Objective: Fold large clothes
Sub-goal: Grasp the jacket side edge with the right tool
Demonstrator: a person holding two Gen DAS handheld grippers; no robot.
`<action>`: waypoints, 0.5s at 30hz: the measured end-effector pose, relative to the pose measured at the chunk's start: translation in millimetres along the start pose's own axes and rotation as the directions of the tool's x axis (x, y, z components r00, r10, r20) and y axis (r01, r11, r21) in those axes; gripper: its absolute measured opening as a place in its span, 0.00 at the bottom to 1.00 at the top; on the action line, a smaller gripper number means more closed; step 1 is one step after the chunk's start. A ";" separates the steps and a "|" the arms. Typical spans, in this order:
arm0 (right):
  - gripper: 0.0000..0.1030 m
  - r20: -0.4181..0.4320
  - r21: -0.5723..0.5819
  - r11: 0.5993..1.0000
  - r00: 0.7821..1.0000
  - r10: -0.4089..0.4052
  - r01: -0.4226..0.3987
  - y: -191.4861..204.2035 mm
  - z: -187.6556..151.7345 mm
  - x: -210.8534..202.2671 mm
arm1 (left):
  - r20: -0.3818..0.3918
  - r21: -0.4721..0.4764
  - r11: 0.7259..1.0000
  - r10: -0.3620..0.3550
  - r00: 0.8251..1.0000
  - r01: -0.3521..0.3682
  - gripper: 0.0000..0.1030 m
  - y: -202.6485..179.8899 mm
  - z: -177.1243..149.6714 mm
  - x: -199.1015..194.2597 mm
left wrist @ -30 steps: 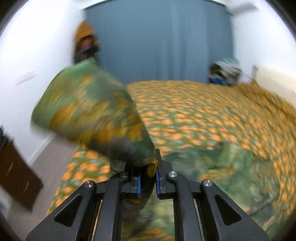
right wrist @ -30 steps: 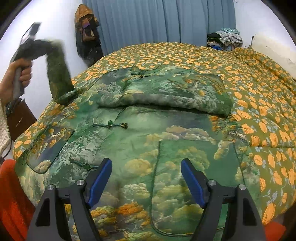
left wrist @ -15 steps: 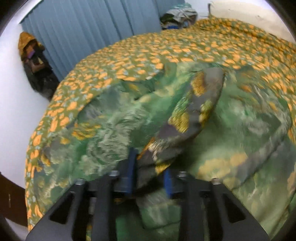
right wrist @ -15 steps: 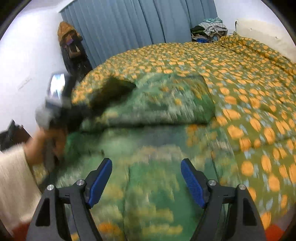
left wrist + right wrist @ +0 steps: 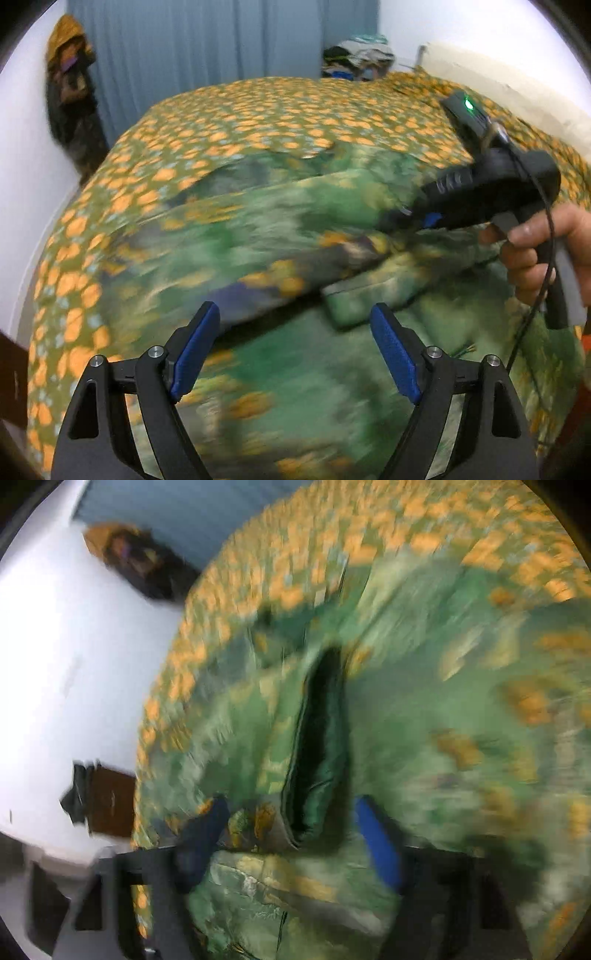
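White walls (image 5: pixel 26 155), blue curtain (image 5: pixel 207 55), bed w/ orange-dot cover (image 5: pixel 258 110).

The bed (image 5: pixel 258 110) wore an orange-flowered green cover, and on it — spread wide — lay the green printed garment (image 5: pixel 295 229), one sleeve folded across.

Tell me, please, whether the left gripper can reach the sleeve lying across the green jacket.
Probably yes: the left gripper, jaws opening and empty, hangs just short of the sleeve on the green jacket; nothing blocks it.
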State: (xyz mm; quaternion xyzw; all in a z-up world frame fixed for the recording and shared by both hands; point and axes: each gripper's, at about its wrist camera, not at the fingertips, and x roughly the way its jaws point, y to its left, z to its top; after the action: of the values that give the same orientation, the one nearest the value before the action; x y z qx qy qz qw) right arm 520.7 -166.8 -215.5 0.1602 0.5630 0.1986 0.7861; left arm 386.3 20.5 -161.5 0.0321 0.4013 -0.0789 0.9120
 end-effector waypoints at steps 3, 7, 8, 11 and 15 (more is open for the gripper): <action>0.14 0.121 -0.132 0.988 0.990 -0.067 0.082 27.6 14.2 -14.9 | 0.005 -0.089 0.996 0.021 1.000 -0.021 0.82 33.6 3.1 -4.4; 0.14 0.211 -0.206 0.962 0.968 -0.135 0.179 37.9 33.5 -14.3 | 0.011 -0.162 0.986 0.048 0.999 -0.045 0.82 57.7 4.1 1.3; 0.14 0.193 -0.207 0.959 0.969 -0.154 0.194 35.0 36.5 -1.7 | 0.008 -0.175 0.983 0.048 0.999 -0.046 0.82 59.9 3.9 3.9; 0.31 0.109 -0.188 0.955 0.972 -0.210 0.228 18.8 35.2 32.2 | -0.008 -0.185 0.982 0.044 0.999 -0.045 0.82 63.8 9.9 12.5; 0.43 0.177 -0.189 0.953 0.963 -0.205 0.237 15.3 26.6 2.9 | 0.021 -0.159 0.986 0.050 0.999 -0.046 0.82 68.7 31.2 19.9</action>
State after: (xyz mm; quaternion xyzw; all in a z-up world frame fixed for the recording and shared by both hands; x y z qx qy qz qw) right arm 544.8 -152.7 -202.2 0.0278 0.4904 0.1539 0.8573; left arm 433.9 82.0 -155.3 -0.0315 0.3941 -0.0251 0.9182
